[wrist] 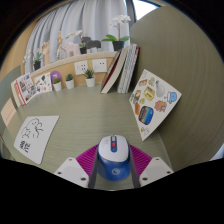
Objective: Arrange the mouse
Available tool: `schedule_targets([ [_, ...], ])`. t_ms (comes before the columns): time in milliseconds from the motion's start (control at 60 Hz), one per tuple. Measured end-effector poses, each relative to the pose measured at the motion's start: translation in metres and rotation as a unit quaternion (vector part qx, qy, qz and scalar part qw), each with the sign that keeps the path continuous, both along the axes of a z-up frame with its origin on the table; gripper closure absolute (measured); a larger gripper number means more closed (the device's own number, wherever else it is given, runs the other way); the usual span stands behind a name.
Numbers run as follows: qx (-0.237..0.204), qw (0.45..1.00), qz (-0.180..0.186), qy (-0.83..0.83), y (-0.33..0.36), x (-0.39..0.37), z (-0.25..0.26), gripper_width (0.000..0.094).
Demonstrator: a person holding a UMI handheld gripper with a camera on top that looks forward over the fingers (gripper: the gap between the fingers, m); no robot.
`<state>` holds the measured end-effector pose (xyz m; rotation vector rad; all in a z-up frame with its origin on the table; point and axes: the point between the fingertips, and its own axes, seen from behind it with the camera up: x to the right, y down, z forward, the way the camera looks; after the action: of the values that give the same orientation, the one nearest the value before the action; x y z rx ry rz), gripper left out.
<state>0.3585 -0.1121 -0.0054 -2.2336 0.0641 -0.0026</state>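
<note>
A blue and white computer mouse [112, 159] with a red scroll wheel sits between my gripper's [112, 165] two fingers. Both fingers, with their magenta pads [87, 158], press against its sides, so the gripper is shut on it. The mouse points away from me over a green desk surface [85, 115]. I cannot tell whether the mouse rests on the desk or is lifted off it.
A white sheet with drawings [33, 134] lies ahead to the left. A card with pictures [152, 100] lies ahead to the right. At the back, small potted plants [89, 74], leaning books [120, 68] and picture books [27, 87] stand against the wall under a shelf.
</note>
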Motion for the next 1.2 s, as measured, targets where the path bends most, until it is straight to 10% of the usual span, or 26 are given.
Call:
schedule_targets([
  [450,-0.062,0.997,-0.035,0.009,0.004,0.000,0.024,0.0578],
  [850,0.120,0.991,-0.050,-0.022,0.066,-0.154,0.275,0.0581],
  [1200,0.000,1.000,0.023,-0.011,0.085,-0.309,0.099,0.0581],
])
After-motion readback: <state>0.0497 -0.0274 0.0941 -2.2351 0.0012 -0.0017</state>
